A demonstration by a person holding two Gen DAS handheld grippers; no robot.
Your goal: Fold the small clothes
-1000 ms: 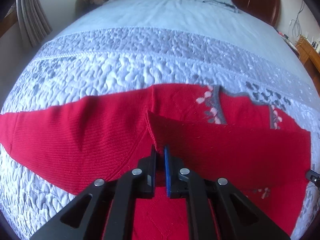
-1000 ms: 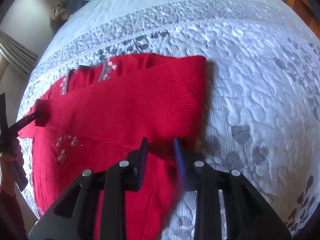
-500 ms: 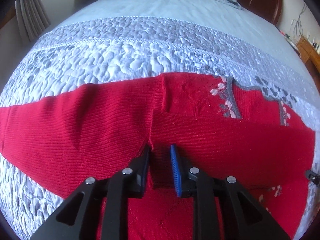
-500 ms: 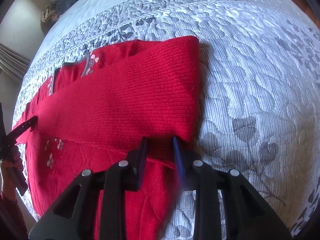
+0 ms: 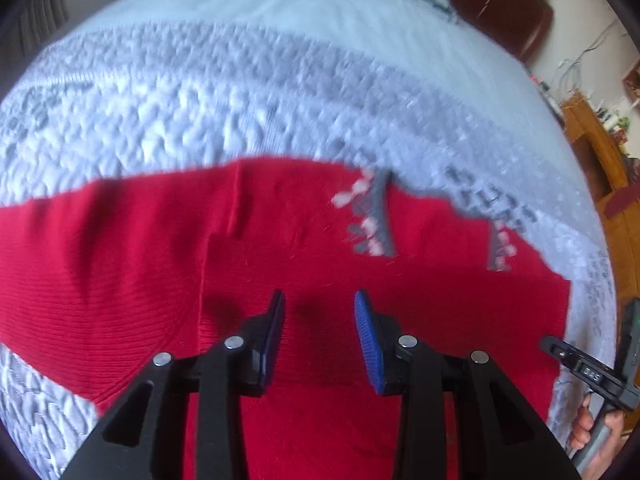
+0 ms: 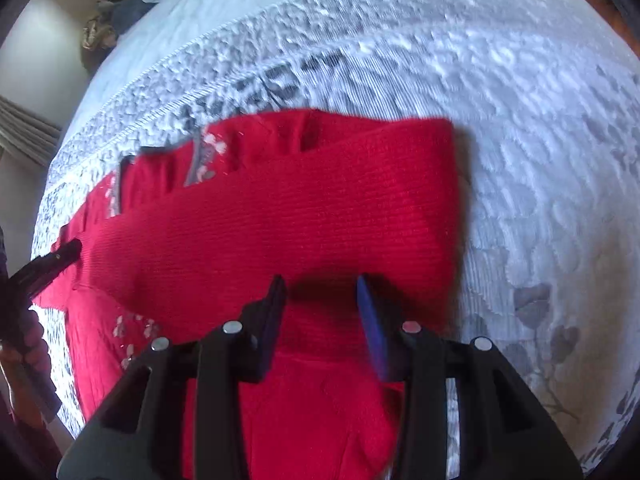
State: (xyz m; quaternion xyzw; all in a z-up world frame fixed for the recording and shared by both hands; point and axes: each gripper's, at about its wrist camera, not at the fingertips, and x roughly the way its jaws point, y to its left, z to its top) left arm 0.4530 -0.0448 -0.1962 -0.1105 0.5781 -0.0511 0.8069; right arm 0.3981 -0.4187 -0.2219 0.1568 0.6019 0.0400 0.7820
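A red knitted sweater (image 5: 280,232) with a grey collar and pink flower trim lies flat on the bed. One sleeve (image 6: 304,216) is folded across the body; the other sleeve (image 5: 80,264) stretches out to the left. My left gripper (image 5: 318,312) is open and empty, just above the end of the folded sleeve. My right gripper (image 6: 320,296) is open and empty above the fold near the sweater's right edge. It also shows at the right edge of the left wrist view (image 5: 580,364), and the left gripper shows at the left edge of the right wrist view (image 6: 52,260).
The bed has a pale grey-blue quilted cover (image 5: 200,92) with raised patterns. A brown headboard (image 5: 500,4) and pillows stand at the far end. A wooden cabinet (image 5: 600,152) is at the right. Curtains (image 6: 24,128) hang at the left.
Both grippers have opened and let go of the folded sleeve, which now lies flat across the sweater's body. Both have lifted slightly.
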